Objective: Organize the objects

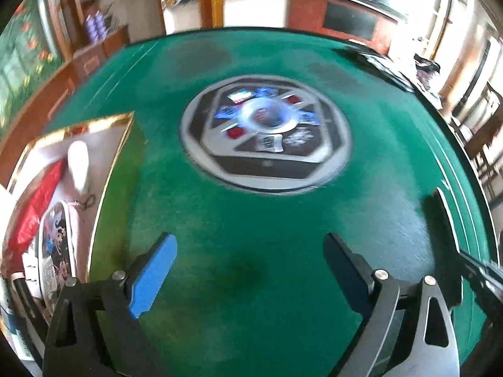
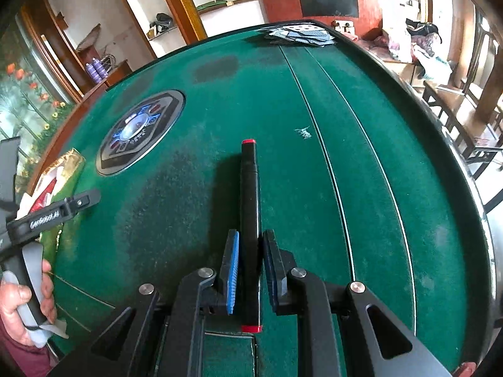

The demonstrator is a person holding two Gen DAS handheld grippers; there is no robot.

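The left gripper (image 1: 251,270) points downward with jaws spread wide and empty; the right gripper (image 2: 250,270) is clamped on a black red-tipped marker (image 2: 250,207).

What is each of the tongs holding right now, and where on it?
The right tongs grip a black marker with red ends, near its lower end. The left tongs are open and hold nothing.

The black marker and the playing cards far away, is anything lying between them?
No, only bare green felt lies between the marker and the playing cards, as the right wrist view shows.
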